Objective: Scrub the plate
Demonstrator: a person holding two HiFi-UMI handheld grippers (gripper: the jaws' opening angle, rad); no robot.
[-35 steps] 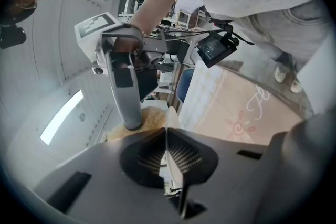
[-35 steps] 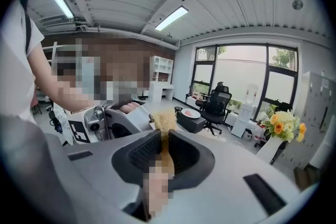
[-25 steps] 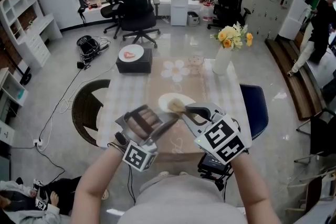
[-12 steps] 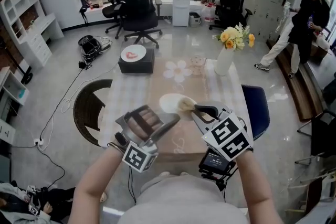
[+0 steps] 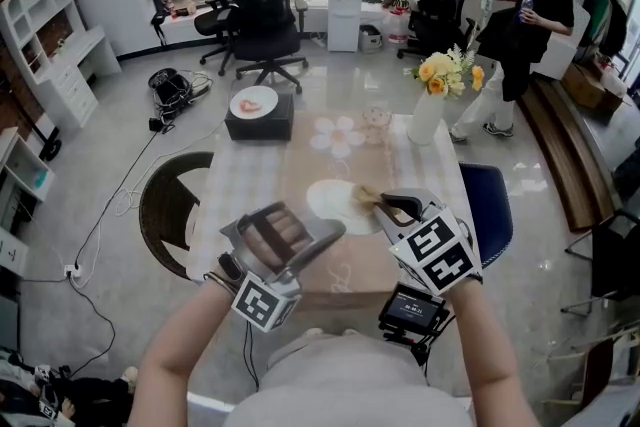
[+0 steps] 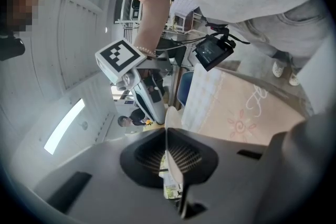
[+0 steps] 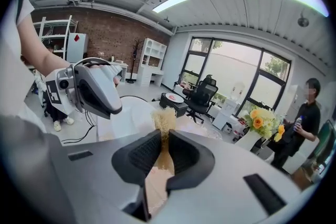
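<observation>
I hold a white plate tilted above the table, my left gripper shut on its near rim. In the left gripper view the plate shows edge-on, running down between the shut jaws of the left gripper. My right gripper is shut on a tan fibrous scrubber, whose tip lies against the plate's right part. In the right gripper view the scrubber sticks up from the right gripper, with the plate and the left gripper's body just behind.
The table carries a checked cloth, a white vase of yellow flowers and a small glass. A wicker chair stands left, a blue chair right. A person stands at the far right. A black box bears another plate.
My right gripper and the scrubber have slid rightward across the plate. The left gripper has barely moved. The person in the background has walked left, closer to the table.
</observation>
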